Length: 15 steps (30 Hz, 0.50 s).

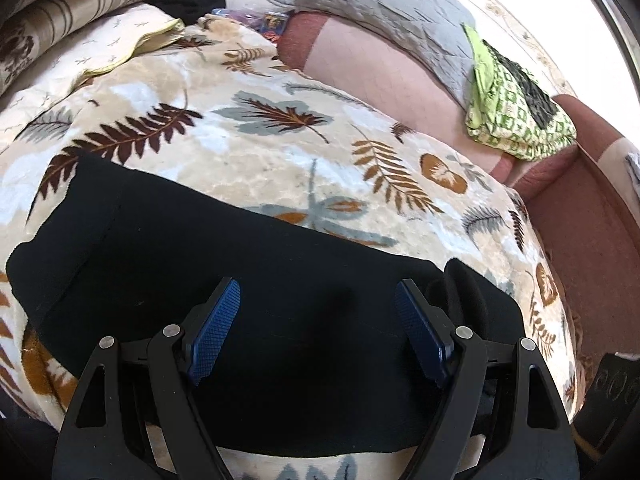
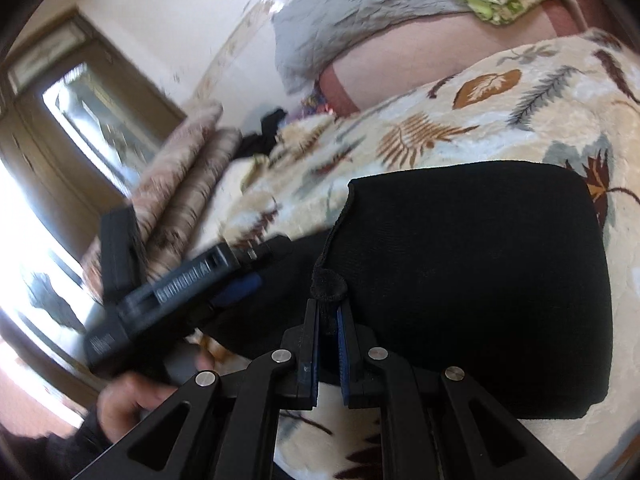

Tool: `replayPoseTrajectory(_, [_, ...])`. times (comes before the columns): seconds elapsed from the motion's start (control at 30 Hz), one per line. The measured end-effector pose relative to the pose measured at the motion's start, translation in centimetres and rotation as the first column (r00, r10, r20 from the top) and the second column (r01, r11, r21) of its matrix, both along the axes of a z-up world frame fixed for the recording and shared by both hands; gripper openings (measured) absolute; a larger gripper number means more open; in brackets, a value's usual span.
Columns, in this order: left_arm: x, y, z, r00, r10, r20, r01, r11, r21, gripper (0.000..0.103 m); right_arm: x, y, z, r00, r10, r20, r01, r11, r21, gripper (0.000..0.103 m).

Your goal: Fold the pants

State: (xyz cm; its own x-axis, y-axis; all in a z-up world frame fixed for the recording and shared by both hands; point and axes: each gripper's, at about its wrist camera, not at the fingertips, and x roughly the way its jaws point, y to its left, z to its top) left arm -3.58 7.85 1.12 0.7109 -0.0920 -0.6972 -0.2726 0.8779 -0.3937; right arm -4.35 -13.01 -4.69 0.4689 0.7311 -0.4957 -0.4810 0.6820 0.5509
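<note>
your right gripper (image 2: 328, 322) pinches a corner of the black pants (image 2: 472, 280), which lie folded on the leaf-print blanket (image 2: 460, 120) straight ahead. your left gripper (image 1: 318, 322) hovers spread over the same pants (image 1: 240, 264), their long axis running across its fingers.

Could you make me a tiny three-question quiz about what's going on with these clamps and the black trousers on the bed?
1. True or false: the left gripper is clamped on the black pants.
2. What does the right gripper pinch?
A. the green patterned cloth
B. a bunched edge of the black pants
C. the grey quilted pillow
3. Fill in: the pants lie on a cream blanket printed with ____.

Key
1. False: its blue pads stand wide apart above the fabric.
2. B: the jaws are closed on a small tuft of black fabric.
3. Leaves, brown and grey.
</note>
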Motion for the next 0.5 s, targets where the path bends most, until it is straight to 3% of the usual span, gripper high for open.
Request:
replayPoseTrajectory(0.17, [0.1, -0.5, -0.1, 1.000, -0.019, -0.006, 0.019, 1.000, 0.019, 0.080, 0.5, 1.2, -1.5, 1.000, 0.010, -0.030, -0.013, 0.994, -0.109, 0.007])
replayPoseTrajectory(0.3, [0.3, -1.2, -0.2, 0.999, -0.031, -0.023, 0.032, 0.997, 0.064, 0.080, 0.6, 1.2, -1.9, 0.999, 0.017, -0.032, -0.021, 0.993, -0.120, 0.007])
replayPoseTrajectory(0.5, [0.5, -1.1, -0.9, 0.998, -0.025, -0.058, 0.029, 0.997, 0.070, 0.080, 0.4, 1.3, -2.0, 0.999, 0.029, -0.016, -0.031, 0.990, -0.140, 0.007])
